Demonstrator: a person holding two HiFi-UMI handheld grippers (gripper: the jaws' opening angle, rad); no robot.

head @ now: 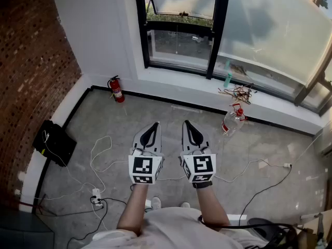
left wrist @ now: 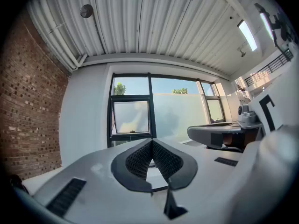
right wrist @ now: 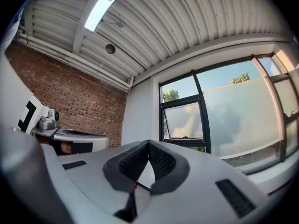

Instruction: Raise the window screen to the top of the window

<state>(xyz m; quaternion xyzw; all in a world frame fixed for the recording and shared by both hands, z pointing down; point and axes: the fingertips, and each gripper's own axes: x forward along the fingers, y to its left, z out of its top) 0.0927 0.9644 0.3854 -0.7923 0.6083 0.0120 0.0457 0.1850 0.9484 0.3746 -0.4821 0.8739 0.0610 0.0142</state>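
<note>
Risk: fingers [left wrist: 140, 160] of left gripper [head: 154, 126] and right gripper [head: 187, 124] were pressed together, holding nothing. Arriving like that would only nudge window screen [head: 179, 48], not catch it. Loose cables [head: 98, 157] on floor could snag feet (my guess). Screen sat in narrow left window section, ahead across floor, well apart from fingers.
</note>
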